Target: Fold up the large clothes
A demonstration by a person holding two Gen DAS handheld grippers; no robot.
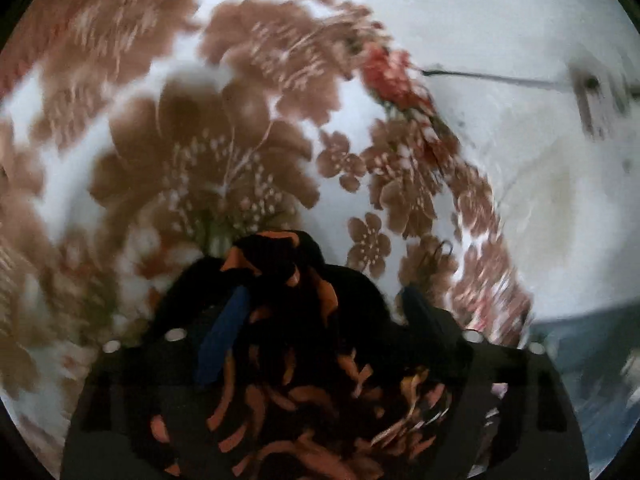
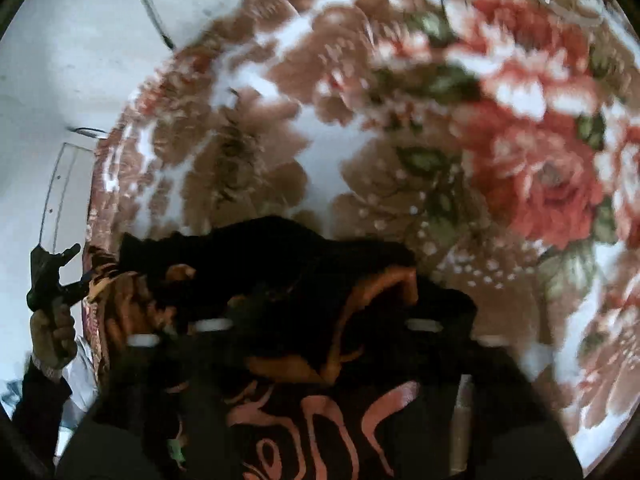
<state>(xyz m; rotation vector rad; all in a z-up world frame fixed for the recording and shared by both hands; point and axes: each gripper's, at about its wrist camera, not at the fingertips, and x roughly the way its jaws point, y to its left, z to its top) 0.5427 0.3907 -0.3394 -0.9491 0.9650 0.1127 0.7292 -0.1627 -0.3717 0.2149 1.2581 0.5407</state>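
A black garment with an orange print fills the bottom of the left wrist view, bunched between my left gripper's blue fingers. My left gripper is shut on it and holds it above the floral blanket. In the right wrist view the same black and orange garment drapes over my right gripper, which is shut on it; its fingers are hidden by the cloth. My left gripper, in a gloved hand, shows at the far left, holding the garment's other end.
The bed's floral blanket, brown and red flowers on white, lies below both grippers. A white wall with a dark cable stands beyond the bed. Both views are motion-blurred.
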